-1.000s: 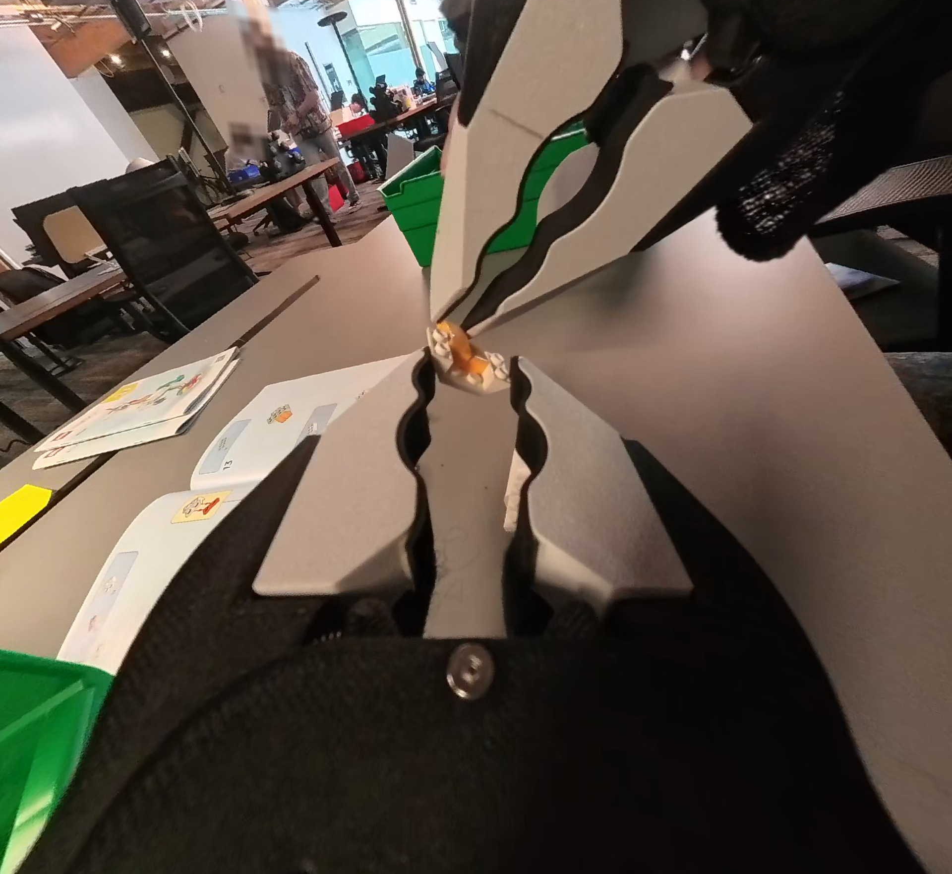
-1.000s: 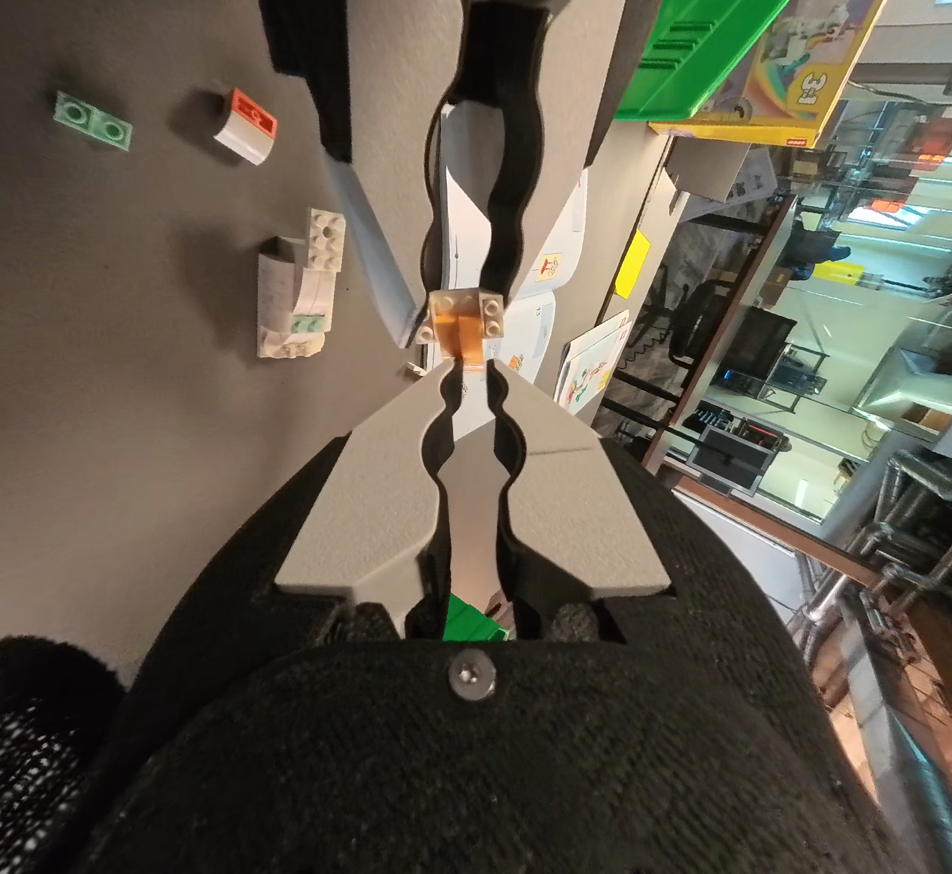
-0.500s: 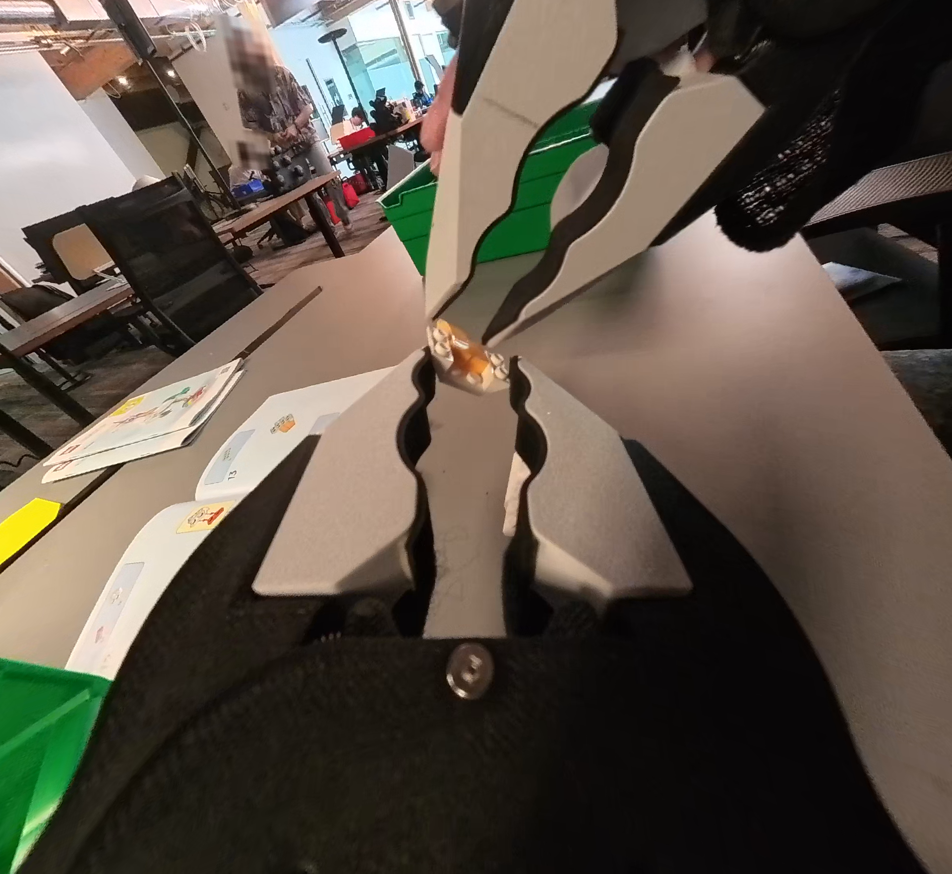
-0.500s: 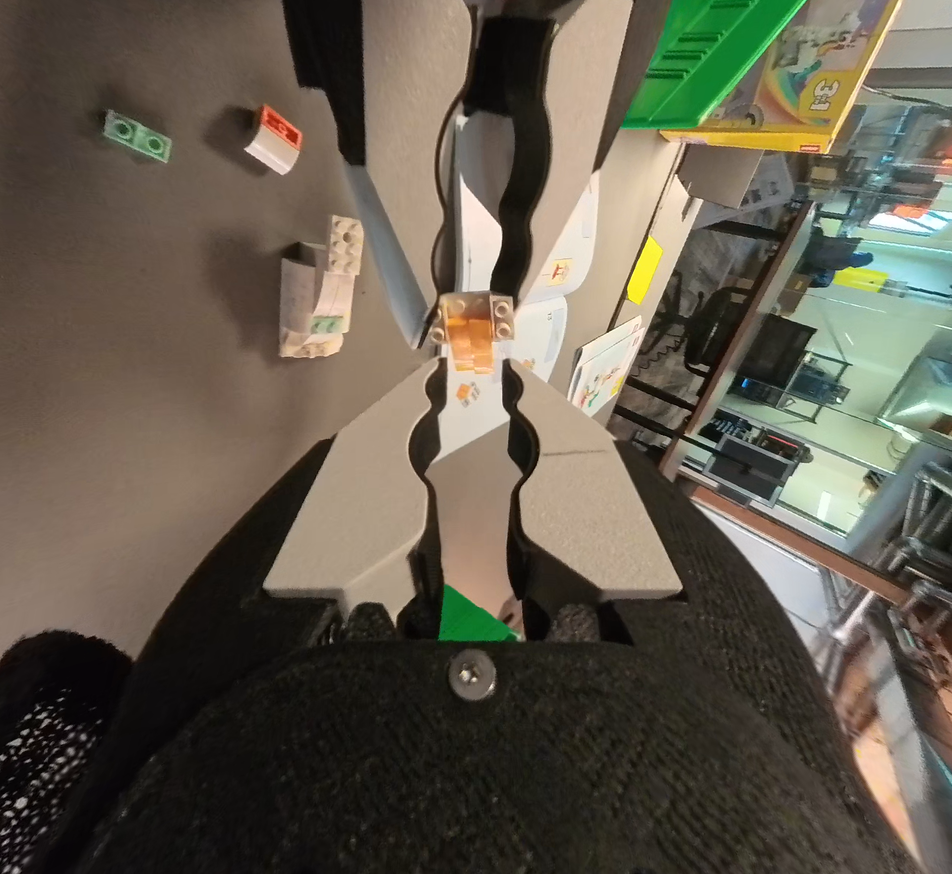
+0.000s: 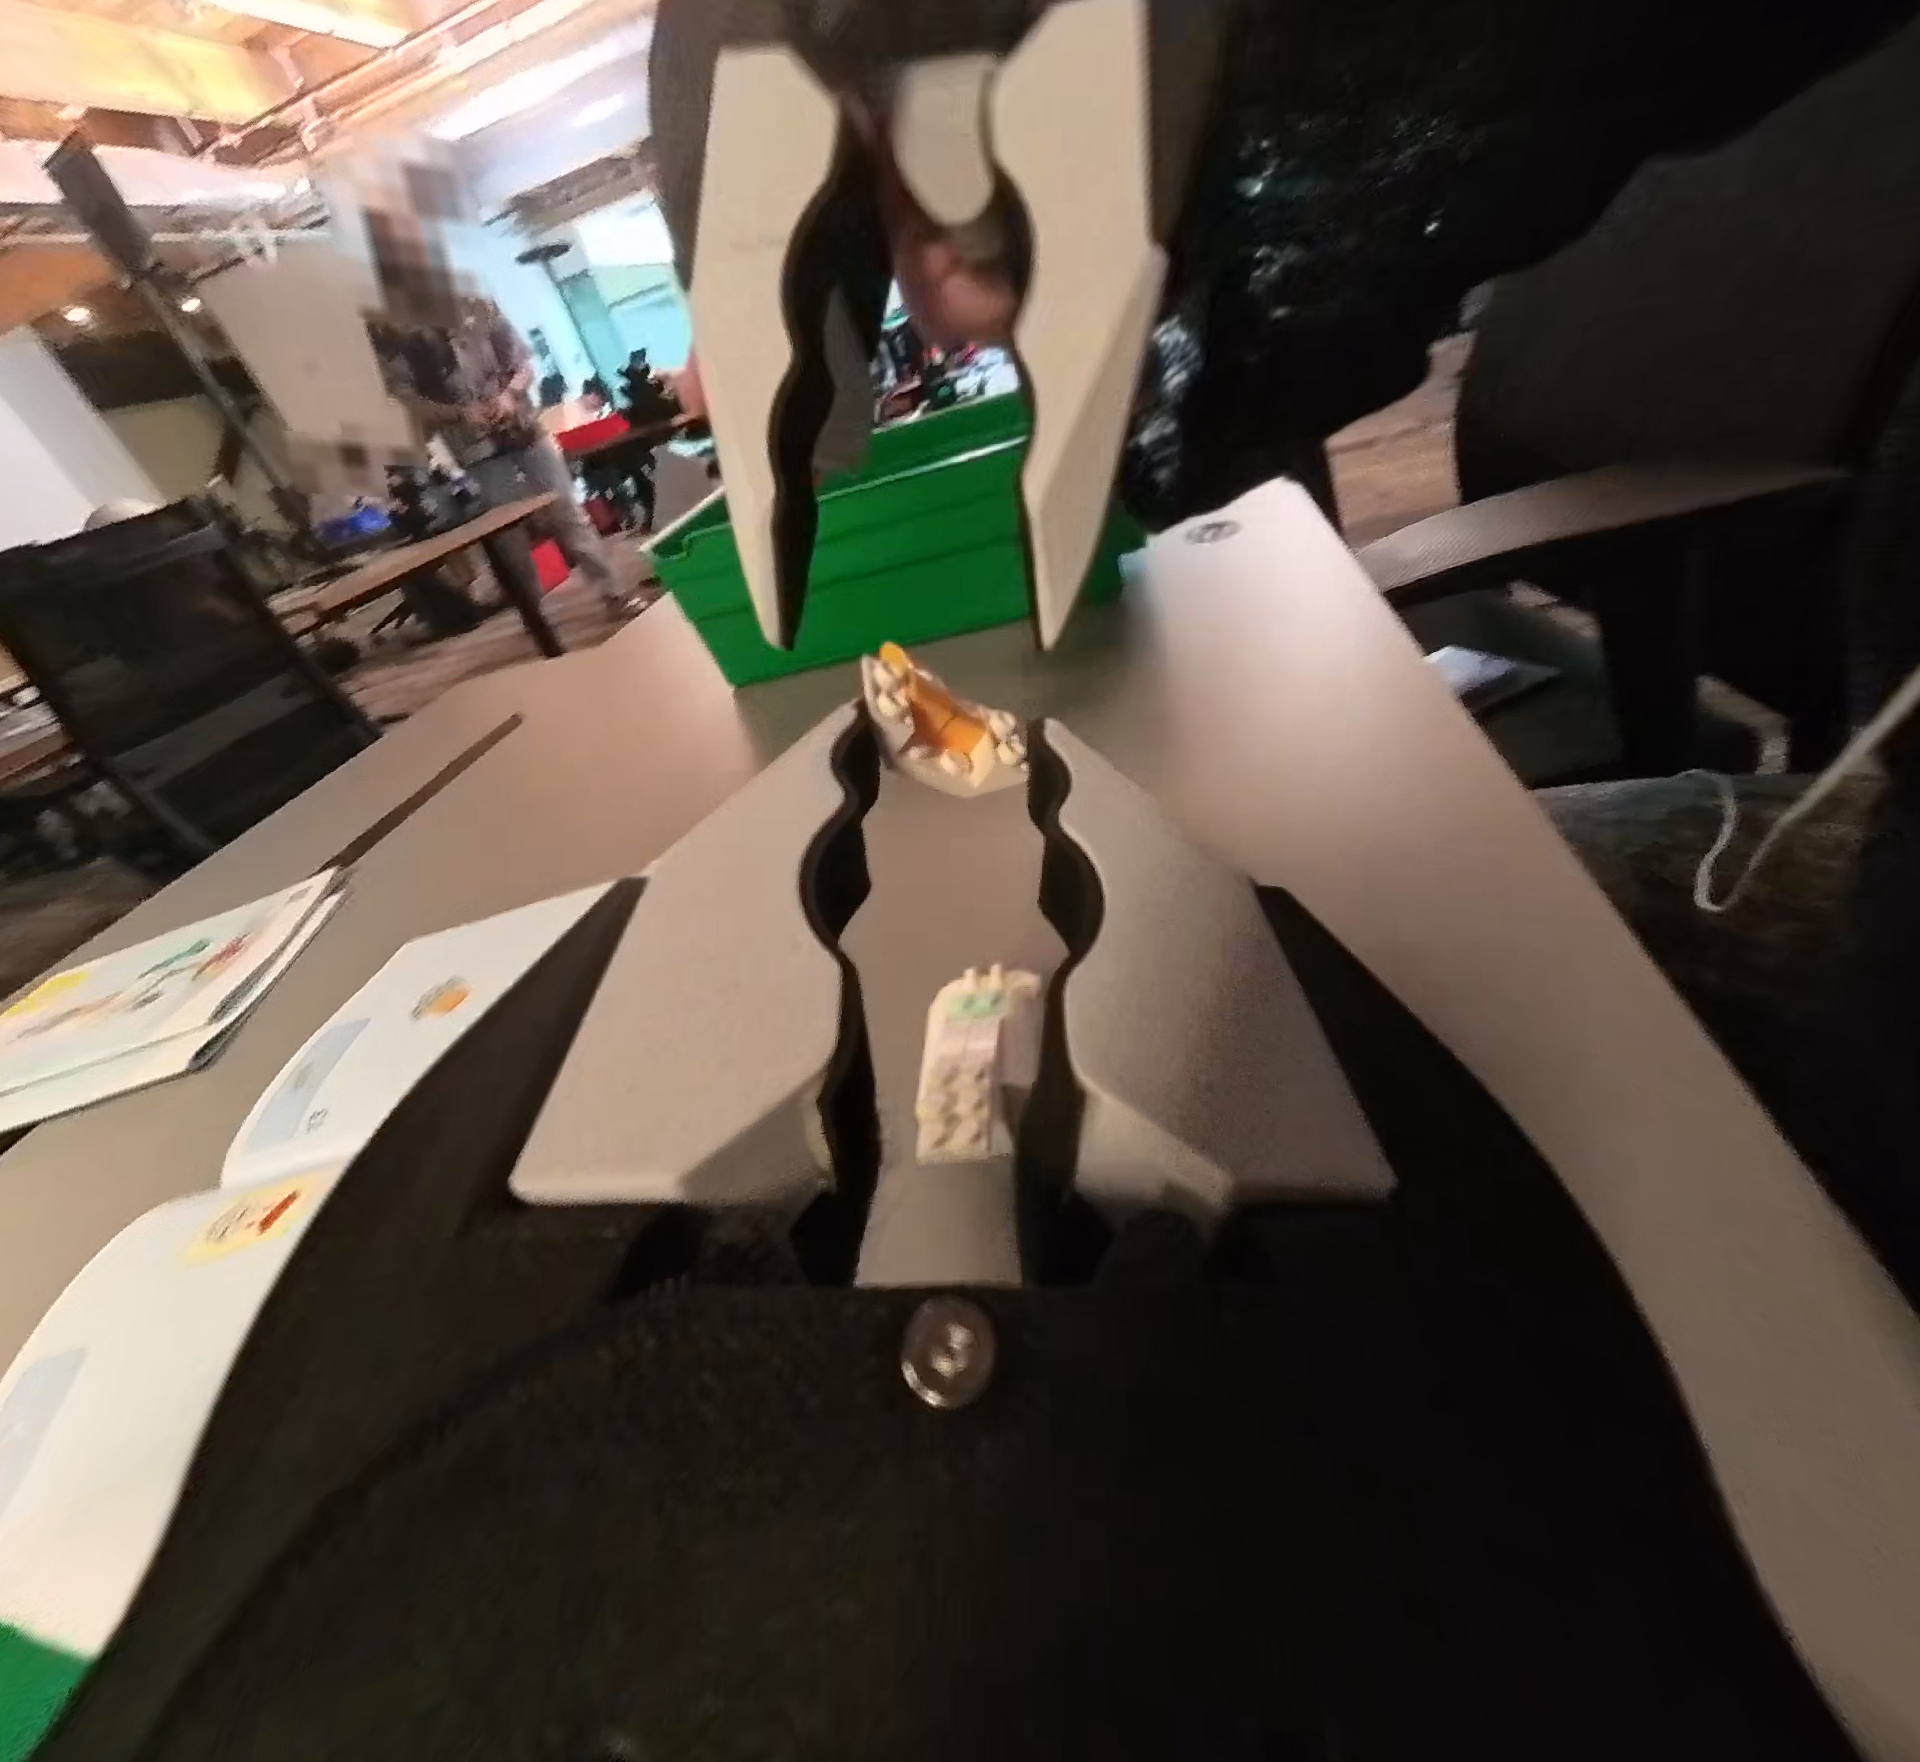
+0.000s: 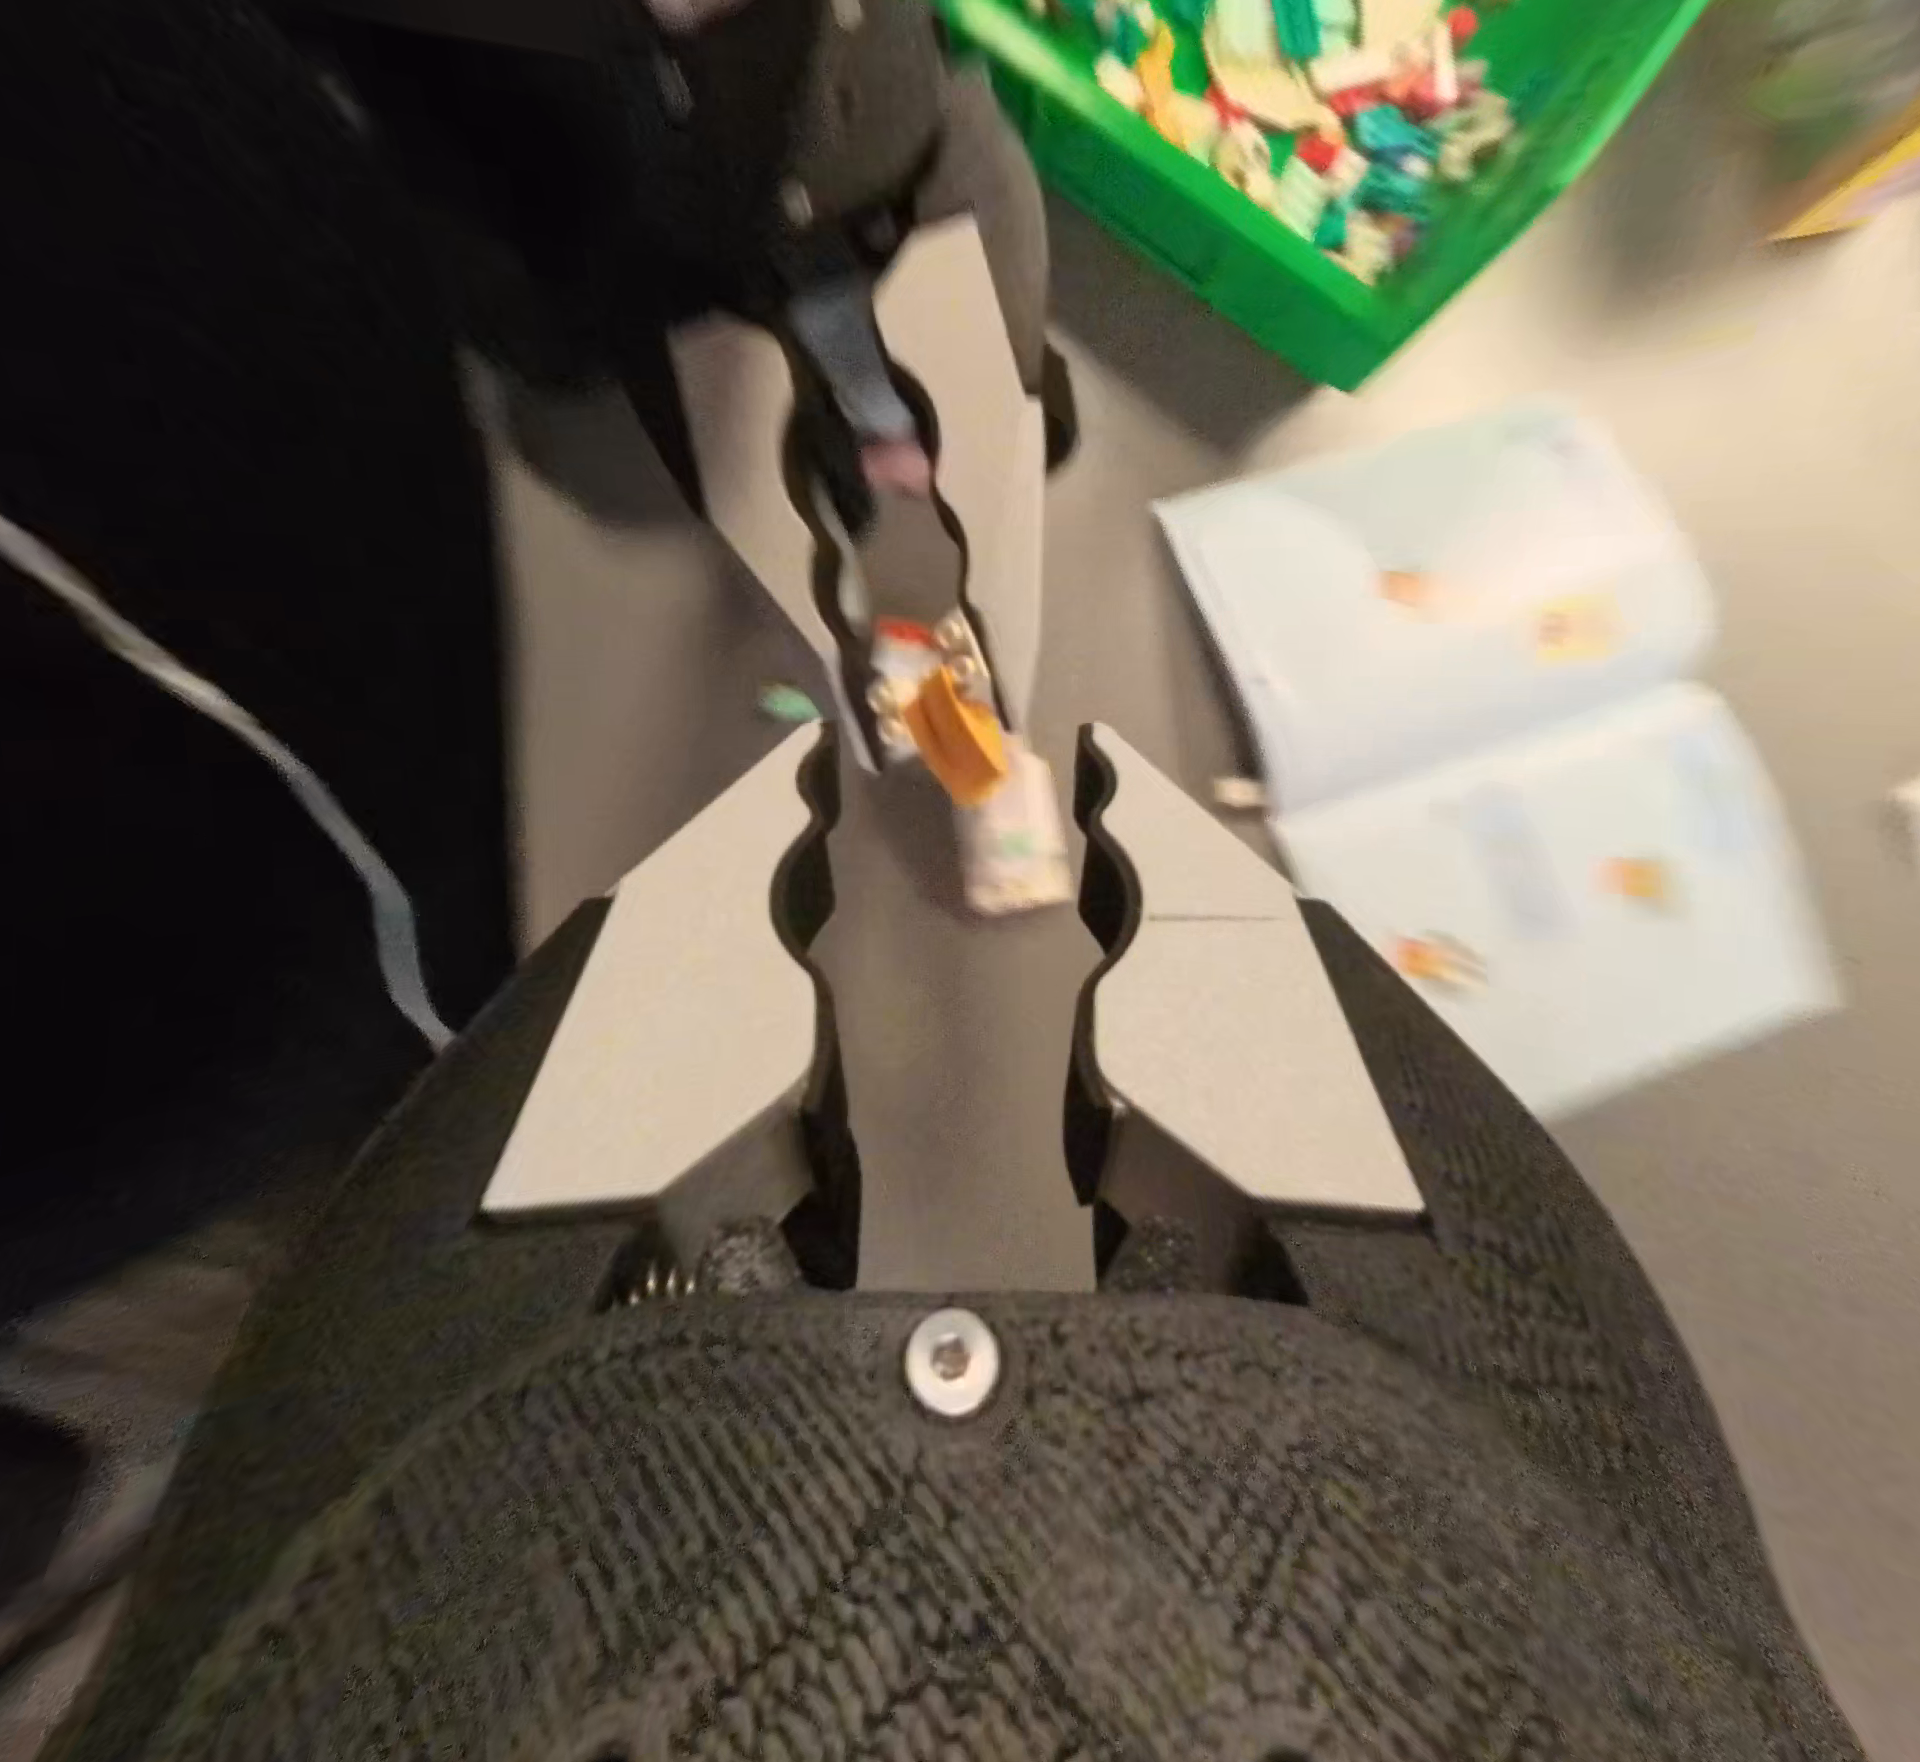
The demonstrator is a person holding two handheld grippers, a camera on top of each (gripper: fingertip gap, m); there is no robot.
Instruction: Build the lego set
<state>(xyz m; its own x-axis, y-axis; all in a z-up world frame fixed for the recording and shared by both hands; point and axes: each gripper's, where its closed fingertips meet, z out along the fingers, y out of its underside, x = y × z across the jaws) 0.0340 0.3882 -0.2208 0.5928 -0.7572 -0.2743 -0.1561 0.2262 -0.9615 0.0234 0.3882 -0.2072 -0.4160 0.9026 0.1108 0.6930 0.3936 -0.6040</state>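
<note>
My fingers (image 6: pixel 665 1016) were matt grey plastic on a rough black textured body (image 6: pixel 935 1556) with a shiny metal screw (image 6: pixel 951 1378). The brick piece (image 5: pixel 940 741) was glossy white and orange plastic, the bin (image 6: pixel 1226 258) glossy green plastic, the booklet (image 6: pixel 1507 746) smooth paper, the table (image 5: pixel 1278 673) matt grey.

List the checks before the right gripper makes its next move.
1. Left gripper shut on the small white-and-orange brick assembly: ok.
2. Right gripper open and apart from that assembly: ok.
3. Orange piece fully seated on the assembly: cannot tell, both views are blurred.
4. White brick sub-build lying free on the grey table: ok.
5. Open instruction booklet flat beside the work area: ok; whether the step can be made out: cannot tell.
6. Green plastic bin of loose bricks unblocked: ok.
</note>
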